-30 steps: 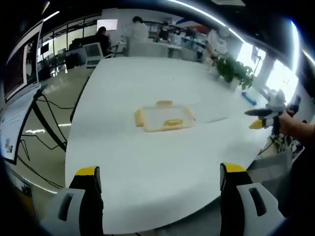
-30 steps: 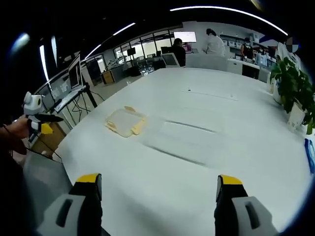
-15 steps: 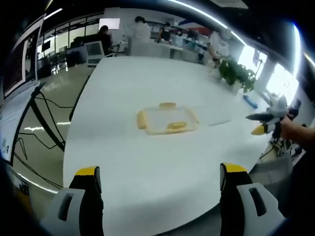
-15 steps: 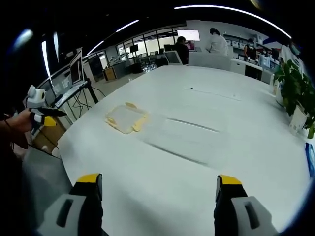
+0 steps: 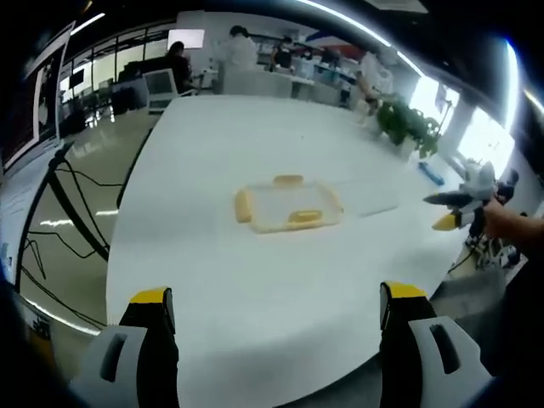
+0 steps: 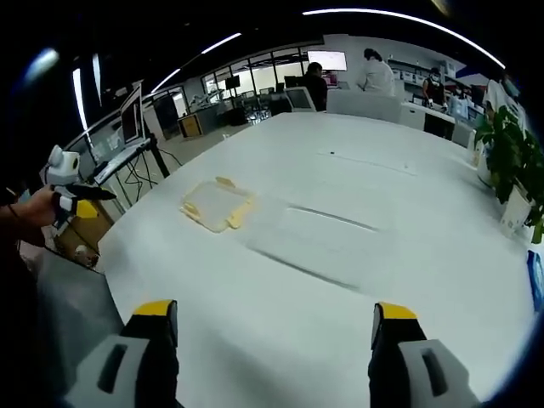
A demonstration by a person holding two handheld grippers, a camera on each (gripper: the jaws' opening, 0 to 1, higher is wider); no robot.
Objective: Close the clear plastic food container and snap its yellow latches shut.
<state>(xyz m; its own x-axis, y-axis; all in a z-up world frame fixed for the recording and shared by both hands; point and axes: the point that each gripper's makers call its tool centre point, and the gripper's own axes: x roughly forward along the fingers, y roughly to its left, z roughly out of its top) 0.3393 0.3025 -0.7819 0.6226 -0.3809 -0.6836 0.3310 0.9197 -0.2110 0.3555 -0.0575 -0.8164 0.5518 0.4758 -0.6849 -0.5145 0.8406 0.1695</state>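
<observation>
Left gripper view: left tool (image 5: 269, 310) spread wide, nothing between its jaws, hovering over the near edge of the white worktop (image 5: 255, 280). Container (image 5: 287, 204) sits mid-worktop, well apart from both tools, yellow latches (image 5: 243, 205) around its rim. Right gripper view: right tool (image 6: 267, 321) also spread, container (image 6: 216, 204) far left.

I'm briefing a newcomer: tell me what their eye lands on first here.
First, the big white table, bare around one clear container with yellow latches near its middle. Next, each hand-held gripper: the left and the right stand open at the near edge, far from it. Then the plant at the table's edge.
</observation>
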